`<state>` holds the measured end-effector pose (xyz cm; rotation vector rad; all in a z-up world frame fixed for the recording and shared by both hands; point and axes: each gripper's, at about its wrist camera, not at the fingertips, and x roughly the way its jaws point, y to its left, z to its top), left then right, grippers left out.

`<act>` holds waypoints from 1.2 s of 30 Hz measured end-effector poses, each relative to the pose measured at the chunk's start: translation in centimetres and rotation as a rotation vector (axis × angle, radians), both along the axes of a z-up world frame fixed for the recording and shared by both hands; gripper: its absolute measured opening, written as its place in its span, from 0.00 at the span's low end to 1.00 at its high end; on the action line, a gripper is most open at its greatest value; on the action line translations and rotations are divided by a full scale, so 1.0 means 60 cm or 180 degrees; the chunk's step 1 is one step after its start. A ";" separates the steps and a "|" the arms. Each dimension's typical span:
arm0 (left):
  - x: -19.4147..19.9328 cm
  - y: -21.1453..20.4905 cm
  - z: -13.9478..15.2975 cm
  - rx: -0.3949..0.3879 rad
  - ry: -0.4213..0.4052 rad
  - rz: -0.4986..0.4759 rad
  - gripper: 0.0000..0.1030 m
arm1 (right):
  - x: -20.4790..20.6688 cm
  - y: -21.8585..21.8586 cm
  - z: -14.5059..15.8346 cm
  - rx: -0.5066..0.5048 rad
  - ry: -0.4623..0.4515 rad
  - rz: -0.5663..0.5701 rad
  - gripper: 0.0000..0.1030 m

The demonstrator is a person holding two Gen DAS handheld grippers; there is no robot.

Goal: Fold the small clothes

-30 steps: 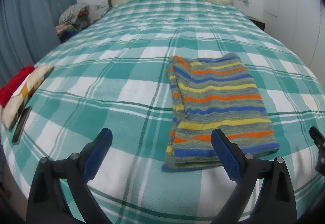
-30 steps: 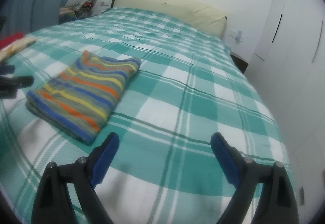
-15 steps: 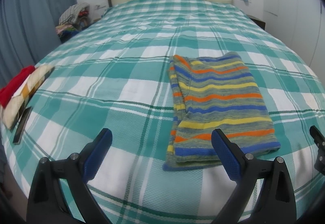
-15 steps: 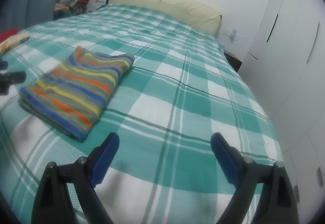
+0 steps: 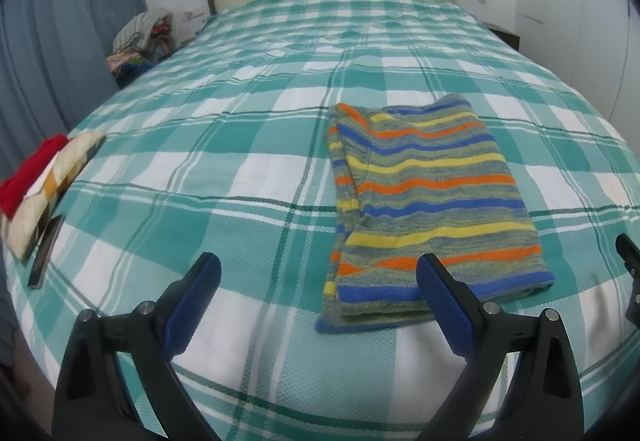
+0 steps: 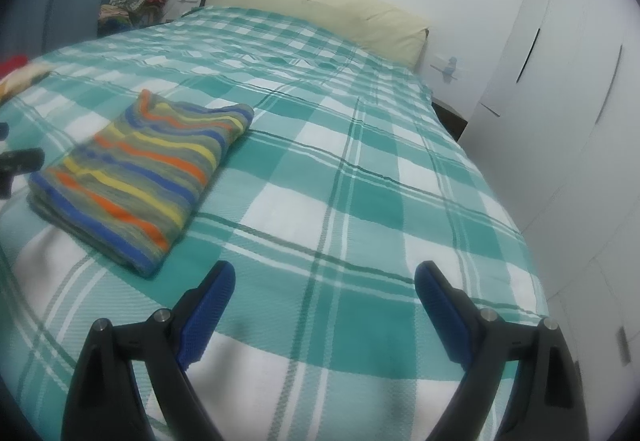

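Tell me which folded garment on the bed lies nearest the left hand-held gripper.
The striped knit, just ahead of the left hand-held gripper; the red and cream pieces sit at the bed's far left edge.

Bare bedspread all around the folded striped garment.

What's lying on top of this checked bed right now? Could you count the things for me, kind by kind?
Folded striped knit garment: 1
Folded cloths at the bed's left edge, one red, one cream patterned: 2
Flat dark slab beside them, maybe a phone: 1
Total: 4
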<state>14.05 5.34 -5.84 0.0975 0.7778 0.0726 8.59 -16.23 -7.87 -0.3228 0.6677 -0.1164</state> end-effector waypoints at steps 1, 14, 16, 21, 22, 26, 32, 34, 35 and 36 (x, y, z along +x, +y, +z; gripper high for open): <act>0.000 0.000 0.000 0.0003 0.0000 0.0001 0.96 | 0.000 0.000 0.000 0.0000 0.0001 -0.0002 0.88; -0.001 -0.002 -0.002 0.0018 0.0013 -0.0005 0.96 | 0.000 -0.004 0.001 -0.0015 0.0000 -0.0022 0.88; -0.001 -0.003 -0.002 0.0020 0.0011 -0.0003 0.96 | 0.001 -0.007 0.000 -0.0019 0.0000 -0.0035 0.88; -0.002 -0.002 -0.003 0.0020 0.0010 -0.0002 0.96 | 0.002 -0.008 0.001 -0.0033 -0.0002 -0.0059 0.88; -0.001 -0.002 -0.003 0.0021 0.0012 -0.0002 0.96 | 0.002 -0.009 0.001 -0.0032 -0.0002 -0.0058 0.88; -0.002 -0.002 -0.003 0.0027 0.0015 -0.0003 0.96 | 0.002 -0.008 0.001 -0.0032 -0.0001 -0.0057 0.88; -0.002 -0.002 -0.004 0.0020 -0.0002 0.0003 0.96 | 0.002 -0.010 0.002 -0.0013 -0.0013 -0.0047 0.88; -0.003 0.001 -0.004 0.0017 -0.0016 -0.0003 0.96 | 0.002 -0.008 0.002 -0.0002 -0.0024 -0.0038 0.88; -0.005 0.002 -0.004 0.0019 -0.0023 -0.0003 0.96 | 0.001 -0.007 0.002 -0.0001 -0.0025 -0.0038 0.88; -0.004 0.003 -0.004 0.0023 -0.0026 -0.0009 0.96 | 0.001 -0.007 0.001 -0.0002 -0.0023 -0.0036 0.88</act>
